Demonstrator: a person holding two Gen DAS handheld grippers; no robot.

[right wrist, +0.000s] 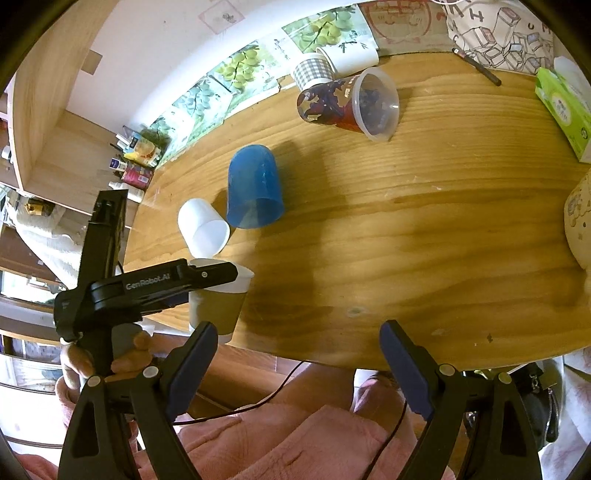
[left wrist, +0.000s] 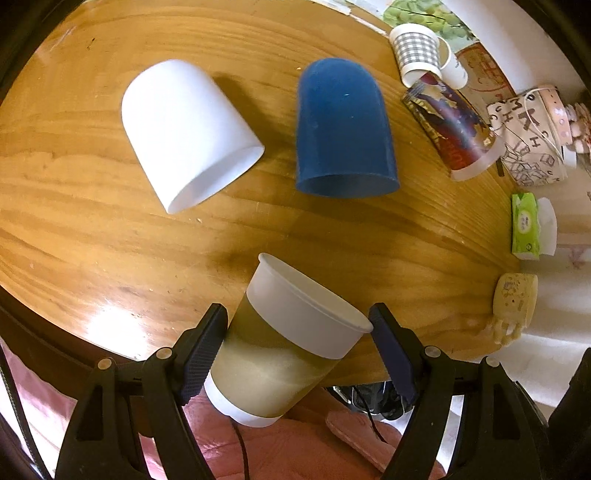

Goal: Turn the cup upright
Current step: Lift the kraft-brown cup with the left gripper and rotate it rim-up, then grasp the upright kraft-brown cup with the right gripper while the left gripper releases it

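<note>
My left gripper (left wrist: 297, 345) is shut on a paper cup with a tan sleeve (left wrist: 280, 350) and holds it rim-up, tilted, at the near edge of the wooden table (left wrist: 110, 240). In the right wrist view the same cup (right wrist: 218, 306) stands upright in the left gripper (right wrist: 207, 275) at the table's near left edge. A white cup (left wrist: 184, 129) and a blue cup (left wrist: 343, 129) lie on their sides farther back. My right gripper (right wrist: 297, 363) is open and empty above the near table edge.
A printed plastic cup (right wrist: 347, 103), a checked cup (right wrist: 314, 70) and a white mug (right wrist: 351, 55) lie at the far side. A green tissue pack (right wrist: 565, 107) and a printed bag (right wrist: 498, 33) sit at the right. A shelf (right wrist: 55, 129) stands to the left.
</note>
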